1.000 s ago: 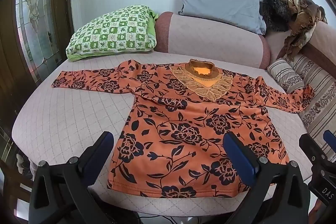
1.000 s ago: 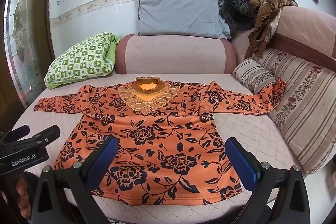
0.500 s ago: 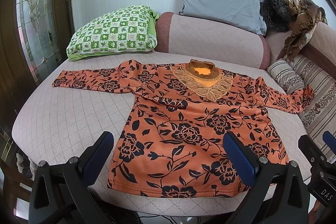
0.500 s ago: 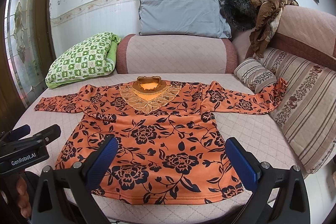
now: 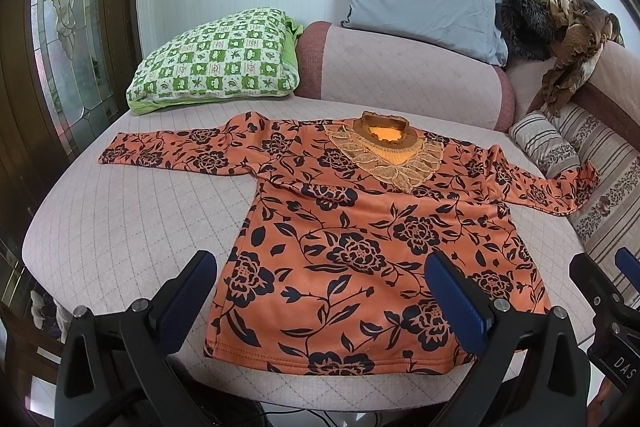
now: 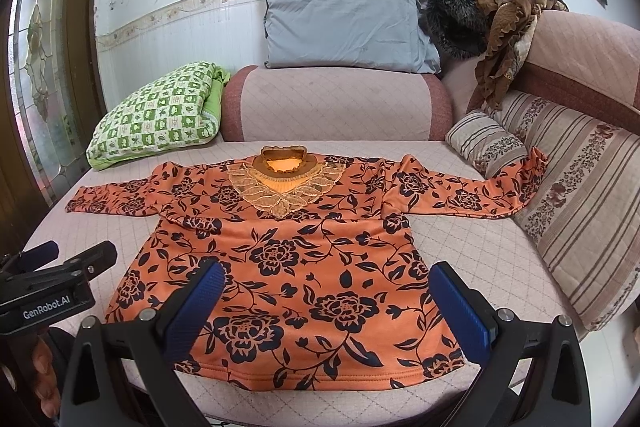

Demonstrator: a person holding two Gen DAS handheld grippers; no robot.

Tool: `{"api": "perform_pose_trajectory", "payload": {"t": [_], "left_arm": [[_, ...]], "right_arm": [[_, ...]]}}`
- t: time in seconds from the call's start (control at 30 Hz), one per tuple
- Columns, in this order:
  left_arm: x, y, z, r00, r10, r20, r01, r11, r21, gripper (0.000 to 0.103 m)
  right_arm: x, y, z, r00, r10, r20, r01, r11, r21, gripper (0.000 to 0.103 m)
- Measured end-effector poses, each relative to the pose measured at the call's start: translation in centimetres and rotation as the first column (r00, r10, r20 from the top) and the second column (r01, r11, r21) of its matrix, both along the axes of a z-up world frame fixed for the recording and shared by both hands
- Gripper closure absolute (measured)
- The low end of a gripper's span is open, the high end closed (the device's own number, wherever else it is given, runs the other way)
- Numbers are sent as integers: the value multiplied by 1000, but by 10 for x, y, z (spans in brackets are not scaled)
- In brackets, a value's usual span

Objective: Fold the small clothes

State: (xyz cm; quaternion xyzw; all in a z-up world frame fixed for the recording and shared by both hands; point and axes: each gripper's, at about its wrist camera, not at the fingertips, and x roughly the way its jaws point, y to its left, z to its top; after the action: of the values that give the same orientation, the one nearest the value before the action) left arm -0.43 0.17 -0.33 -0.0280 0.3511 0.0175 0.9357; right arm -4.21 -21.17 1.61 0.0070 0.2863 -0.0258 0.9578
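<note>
A: What occupies the centre of both views?

B: I see an orange floral top [image 5: 360, 243] spread flat, front up, on the quilted pink sofa seat [image 5: 120, 227]. Its lace-trimmed collar [image 5: 386, 147] points toward the backrest; its hem lies along the lower part of each frame. One sleeve [image 5: 176, 151] stretches toward the left of the frame. The other sleeve [image 6: 472, 197] reaches right, its cuff lying up against the striped cushion [image 6: 592, 195].

A: How do my two tools stand?

B: The left gripper [image 5: 320, 291] hovers above the hem, jaws wide apart and holding nothing; in its own view the hem's left corner lies between the blue pads [image 5: 452, 299]. The right gripper [image 6: 326, 303] hovers likewise above the hem, jaws equally spread and empty. In the right wrist view the left tool shows again at lower left, marked "GenRobot.AI", with fingers of a hand [image 6: 44, 379] beneath it. I cannot tell whether either tool touches the cloth.

A: And the surroundings?

B: A green checked pillow [image 6: 160, 115] lies at the upper left of the seat. A grey pillow [image 6: 344, 23] rests atop the backrest. A brown ruffled cloth [image 6: 508, 23] and a dark furry item [image 6: 452, 23] sit at the upper right.
</note>
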Motion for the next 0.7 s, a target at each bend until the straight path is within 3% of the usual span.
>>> {"api": "perform_pose_trajectory", "payload": {"t": [0.33,0.7], "left_arm": [[1,1,0,1000,4,18,-5,999,45,0],[14,-7,-12,1000,-9,-25,10,999,53,0]], "right_arm": [[3,0,1,1000,1,4,-1,1000,4,0],[12,-9,-10,1000,-6,-15,6,1000,18,0]]}}
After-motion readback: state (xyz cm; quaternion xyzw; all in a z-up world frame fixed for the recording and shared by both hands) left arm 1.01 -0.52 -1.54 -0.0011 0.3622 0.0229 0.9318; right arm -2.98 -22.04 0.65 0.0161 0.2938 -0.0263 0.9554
